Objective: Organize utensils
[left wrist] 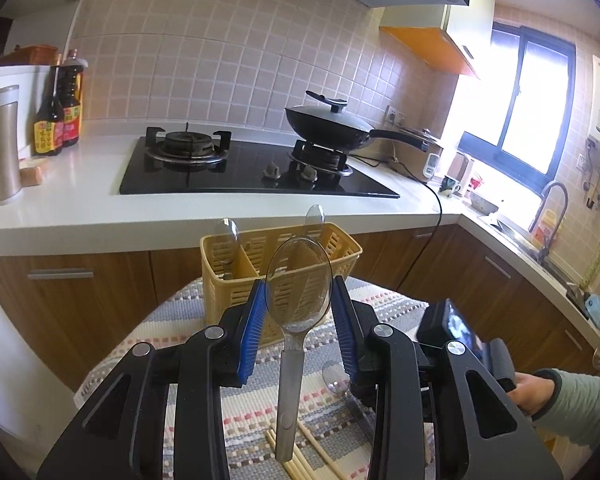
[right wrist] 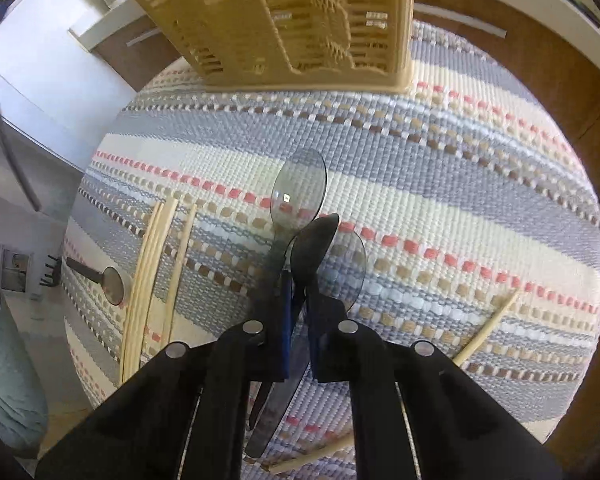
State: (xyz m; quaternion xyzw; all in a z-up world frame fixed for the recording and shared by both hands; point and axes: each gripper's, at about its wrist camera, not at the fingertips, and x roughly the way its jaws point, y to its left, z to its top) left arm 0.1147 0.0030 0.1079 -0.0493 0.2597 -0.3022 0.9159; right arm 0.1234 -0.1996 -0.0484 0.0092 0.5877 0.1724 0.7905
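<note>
Spoons going into the caddy

Left tongs (left wrist: 298, 304) hold a clear spoon (left wrist: 298, 292) by its bowl, before the caddy (left wrist: 236, 276); right tongs (right wrist: 298, 280) pinch a dark spoon (right wrist: 314, 244) above the mat (right wrist: 460, 200). Next: lift, drop handle-first

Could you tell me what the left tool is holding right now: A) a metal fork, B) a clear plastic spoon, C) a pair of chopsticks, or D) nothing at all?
B: a clear spoon sits bowl-up between the left tool's blue pads, in front of the yellow basket.
</note>
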